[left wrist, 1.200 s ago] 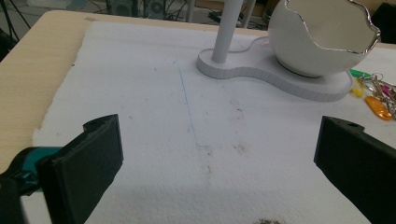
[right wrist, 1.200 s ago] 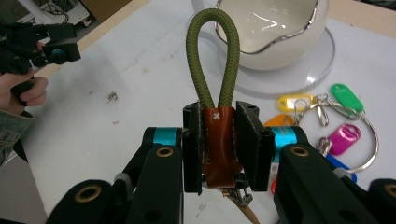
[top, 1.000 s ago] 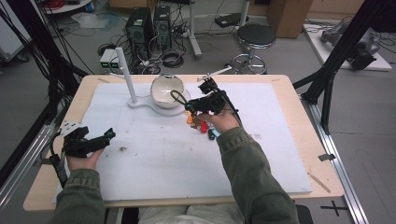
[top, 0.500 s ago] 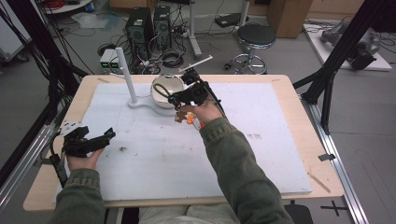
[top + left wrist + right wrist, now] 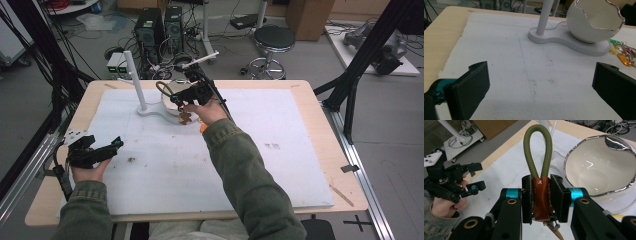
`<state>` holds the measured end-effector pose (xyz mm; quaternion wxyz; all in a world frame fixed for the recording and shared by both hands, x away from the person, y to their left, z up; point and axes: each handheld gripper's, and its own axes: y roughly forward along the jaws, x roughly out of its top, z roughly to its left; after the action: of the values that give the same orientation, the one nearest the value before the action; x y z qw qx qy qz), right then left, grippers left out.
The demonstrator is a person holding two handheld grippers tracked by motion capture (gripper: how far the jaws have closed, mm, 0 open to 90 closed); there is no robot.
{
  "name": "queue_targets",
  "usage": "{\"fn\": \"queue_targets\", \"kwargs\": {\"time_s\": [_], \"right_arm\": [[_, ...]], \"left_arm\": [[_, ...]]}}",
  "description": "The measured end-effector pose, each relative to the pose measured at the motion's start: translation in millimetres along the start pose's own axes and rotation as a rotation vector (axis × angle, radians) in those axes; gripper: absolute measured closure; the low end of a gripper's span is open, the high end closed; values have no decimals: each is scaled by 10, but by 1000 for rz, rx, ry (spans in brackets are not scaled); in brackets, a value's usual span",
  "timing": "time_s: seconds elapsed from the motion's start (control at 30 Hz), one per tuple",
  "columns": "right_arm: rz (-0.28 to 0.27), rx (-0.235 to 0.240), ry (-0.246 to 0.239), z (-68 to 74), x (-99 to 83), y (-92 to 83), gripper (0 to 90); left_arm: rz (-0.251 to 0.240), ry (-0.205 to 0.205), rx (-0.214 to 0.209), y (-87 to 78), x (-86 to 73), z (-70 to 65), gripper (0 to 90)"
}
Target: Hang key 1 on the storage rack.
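Desk (image 5: pixel 310 150): pale wood top, a white mat (image 5: pixel 165 175) over most of it.

White stand (image 5: pixel 150 111) near the far edge, left of centre. An upright post (image 5: pixel 134 77) rises from its left lobe; an egg-shaped bowl (image 5: pixel 599 170) with a jagged silver rim sits on its right lobe. Bowl interior looks bare in the right gripper view.

Right gripper (image 5: pixel 186 97): held above the stand, just at the bowl's near side, between bowl and post. Clenched on the brown leather tab (image 5: pixel 541 197) of a keychain; the pads press both sides of the tab. The olive cord loop (image 5: pixel 538 150) stands free above the jaws, open and upright. Metal ring and a small tag (image 5: pixel 185 118) dangle below.

Left gripper (image 5: pixel 92 150): rests low near the left edge of the desk, well apart from the stand. Released, jaws wide, nothing between them.

Second bunch of keys (image 5: pixel 622 51), with orange, pink, yellow and green tags, lies on the mat touching or just beside the stand's right end.

Progress, as judged: pickup done, keychain lifted clear and carried to the stand. Left to do: deliver it. Either the loop goes over the post or the piece drops into the bowl; cannot tell which. The coloured bunch looks untouched.
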<state>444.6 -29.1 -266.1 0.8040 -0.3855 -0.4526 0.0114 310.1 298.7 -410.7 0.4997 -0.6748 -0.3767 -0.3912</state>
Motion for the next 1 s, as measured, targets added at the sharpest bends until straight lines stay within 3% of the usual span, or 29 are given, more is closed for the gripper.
{"fn": "queue_targets", "kwargs": {"time_s": [0.53,1.0], "right_arm": [[5,-26,-7,140,346,225,723],[11,-3,-28,271,530,457,723]], "left_arm": [[2,-4,-5,6,2,11,18],[-2,-10,-9,17,1,9,18]]}}
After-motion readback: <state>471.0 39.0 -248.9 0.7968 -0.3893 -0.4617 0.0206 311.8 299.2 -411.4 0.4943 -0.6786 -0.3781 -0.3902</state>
